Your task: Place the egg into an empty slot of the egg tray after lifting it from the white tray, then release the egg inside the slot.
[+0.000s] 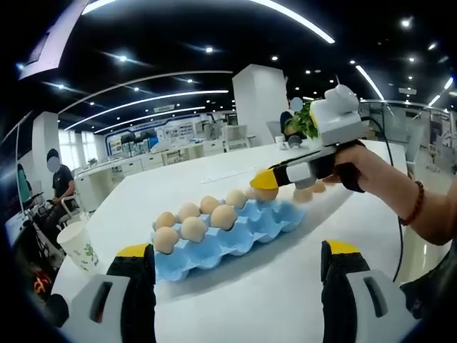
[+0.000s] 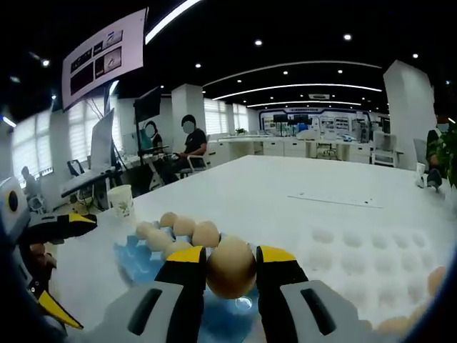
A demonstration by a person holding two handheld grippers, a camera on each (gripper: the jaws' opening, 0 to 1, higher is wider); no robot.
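A blue egg tray [image 1: 275, 220] lies on the white table, with several brown eggs [image 1: 193, 227] along its left and far side. My right gripper [image 1: 265, 184] comes in from the right, held by a hand, and hovers over the tray's far end. In the right gripper view, my right gripper [image 2: 230, 251] is shut on a brown egg [image 2: 230, 270], just above the blue egg tray [image 2: 134, 261]. The white tray [image 2: 357, 261] with its round hollows lies to the right. My left gripper [image 1: 235, 261] stands wide open near the tray's front edge, holding nothing.
A paper cup [image 1: 77, 246] stands near the table's left edge. A few eggs [image 2: 430, 279] rest on the white tray's right side. People sit at desks beyond the table [image 2: 187, 146]. A potted plant [image 1: 303, 120] stands at the far end.
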